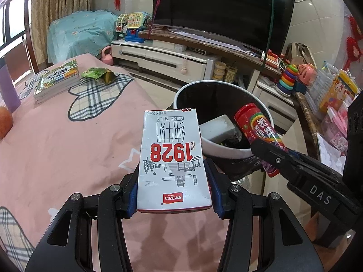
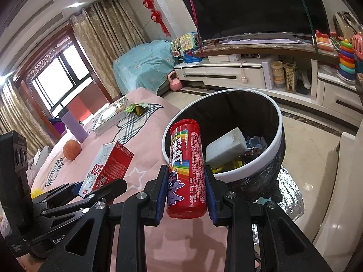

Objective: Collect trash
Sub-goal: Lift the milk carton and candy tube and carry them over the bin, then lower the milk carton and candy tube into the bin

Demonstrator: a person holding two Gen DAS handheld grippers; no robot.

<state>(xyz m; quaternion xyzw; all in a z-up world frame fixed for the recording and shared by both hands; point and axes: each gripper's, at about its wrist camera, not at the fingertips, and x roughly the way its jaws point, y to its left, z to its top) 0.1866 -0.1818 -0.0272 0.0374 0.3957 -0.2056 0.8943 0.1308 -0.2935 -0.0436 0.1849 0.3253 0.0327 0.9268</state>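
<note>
A cloth-covered table (image 1: 56, 136) fills the lower left. Off its edge at 2 o'clock stands a trash bin (image 1: 223, 151), with a foam block (image 1: 217, 128) and scraps inside. The left gripper (image 1: 173, 195) holds a milk carton (image 1: 173, 158) above the table edge, at 9 o'clock from the bin. The right gripper (image 2: 186, 192) holds a candy tube (image 2: 187, 170) whose cap reaches over the bin's near rim. Far across the table, at 11 o'clock, a stack of books (image 1: 56, 79) lies with a crumpled wrapper (image 1: 99, 74) just to its right. A round fruit (image 1: 4, 122) sits at 9 o'clock. Behind the bin, a television (image 1: 224, 9) stands on a long cabinet (image 1: 163, 56).
</note>
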